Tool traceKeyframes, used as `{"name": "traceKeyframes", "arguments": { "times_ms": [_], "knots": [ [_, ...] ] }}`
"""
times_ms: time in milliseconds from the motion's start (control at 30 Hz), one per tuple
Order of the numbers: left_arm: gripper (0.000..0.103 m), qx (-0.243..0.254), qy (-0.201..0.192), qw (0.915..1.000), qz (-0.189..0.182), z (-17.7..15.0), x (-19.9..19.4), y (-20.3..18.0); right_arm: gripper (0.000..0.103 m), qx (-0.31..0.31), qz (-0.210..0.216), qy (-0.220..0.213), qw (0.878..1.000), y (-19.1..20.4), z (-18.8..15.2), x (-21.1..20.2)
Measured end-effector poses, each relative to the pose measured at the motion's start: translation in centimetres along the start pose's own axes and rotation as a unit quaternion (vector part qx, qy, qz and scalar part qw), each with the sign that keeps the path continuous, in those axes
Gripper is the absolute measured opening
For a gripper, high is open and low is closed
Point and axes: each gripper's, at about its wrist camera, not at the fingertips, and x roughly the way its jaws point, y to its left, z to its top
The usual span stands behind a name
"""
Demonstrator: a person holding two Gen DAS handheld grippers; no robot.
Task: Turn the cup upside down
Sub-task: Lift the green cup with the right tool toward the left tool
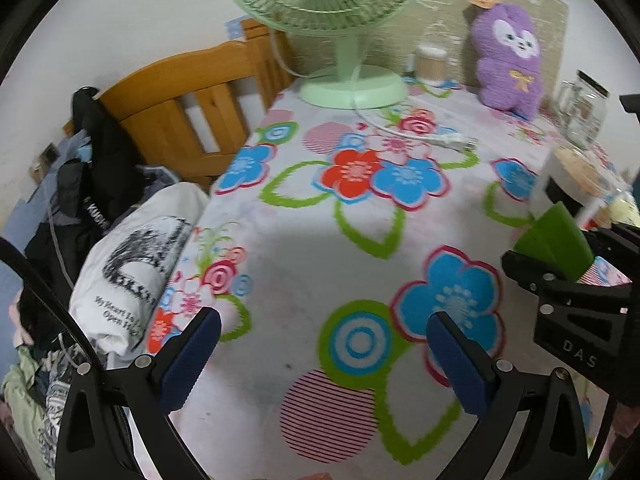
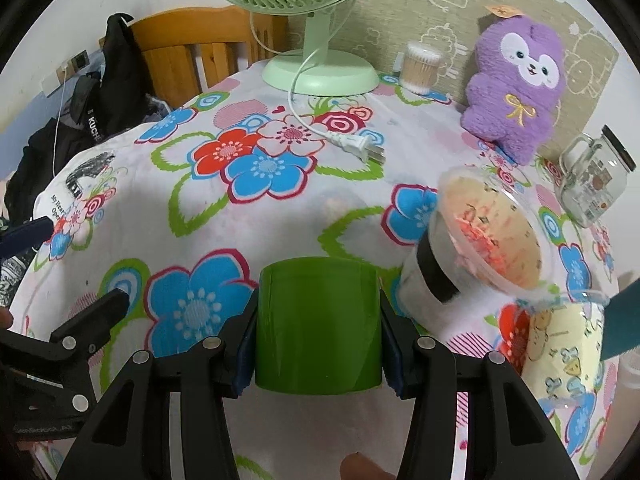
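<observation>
We see a glossy plain green plastic cup (image 2: 318, 326) over a white tablecloth (image 2: 360, 200) patterned with blue and red flowers, beside a pale green fan (image 2: 320, 68) and purple plush toy (image 2: 516, 88).

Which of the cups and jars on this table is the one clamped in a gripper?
The green cup, pinched between the right gripper's pads. The clear tub, yellow cartoon cup and glass jar stand free.

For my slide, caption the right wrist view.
Right hand-held gripper clamps a green cup above the floral tablecloth.
</observation>
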Motion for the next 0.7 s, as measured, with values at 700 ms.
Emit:
{"name": "traceKeyframes", "arguments": {
  "times_ms": [700],
  "knots": [
    [0.103,0.051,0.014,0.9927,-0.109,-1.7,-2.4,-3.9,0.054,0.000,-0.040,-0.003,0.999,-1.2,-8.5,-7.6]
  ]
}}
